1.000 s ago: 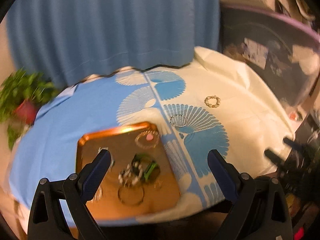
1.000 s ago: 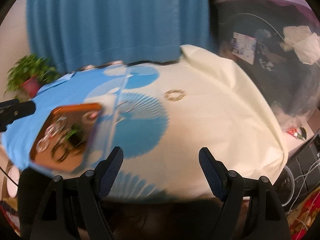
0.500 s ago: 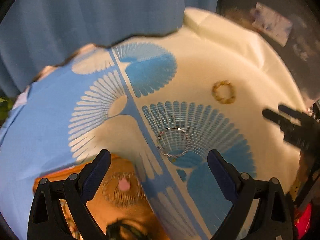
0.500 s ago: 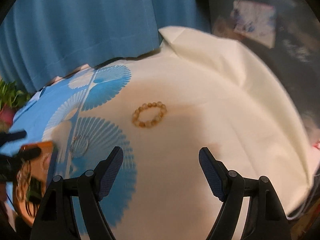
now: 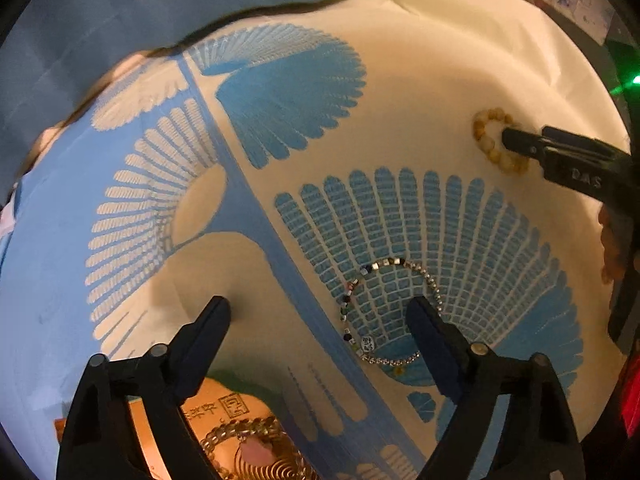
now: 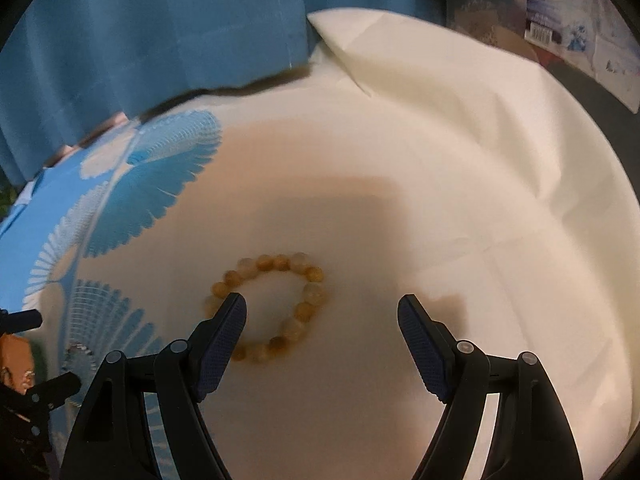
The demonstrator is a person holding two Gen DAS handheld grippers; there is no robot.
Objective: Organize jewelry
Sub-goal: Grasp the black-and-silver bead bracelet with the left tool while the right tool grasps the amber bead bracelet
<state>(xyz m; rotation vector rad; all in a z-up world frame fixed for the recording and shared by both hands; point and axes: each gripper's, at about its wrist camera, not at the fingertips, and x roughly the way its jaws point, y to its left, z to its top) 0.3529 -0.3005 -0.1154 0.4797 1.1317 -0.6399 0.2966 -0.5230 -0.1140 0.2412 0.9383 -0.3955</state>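
Observation:
A thin silver chain bracelet [image 5: 390,312] with small beads lies on the blue fan pattern of the cloth. My left gripper [image 5: 320,318] is open just above it, its right finger inside the loop. A yellow bead bracelet [image 6: 272,306] lies on the cream part of the cloth. My right gripper [image 6: 322,314] is open over it, the left finger resting inside the ring. The bead bracelet [image 5: 496,146] and the right gripper's fingers [image 5: 560,152] also show in the left wrist view. A copper tray [image 5: 216,416] holding a gold bracelet and spiral piece [image 5: 256,452] lies beneath my left gripper.
A blue-and-cream patterned cloth [image 5: 280,92] covers the table. A blue curtain [image 6: 160,20] hangs behind it. The cloth's corner is folded over [image 6: 352,36] at the far edge. Clutter with a printed packet [image 6: 580,36] sits at the far right.
Both grippers have moved forward and down toward the cloth. The left one now hovers at the silver bracelet, the right one at the yellow bead bracelet. Both stay open.

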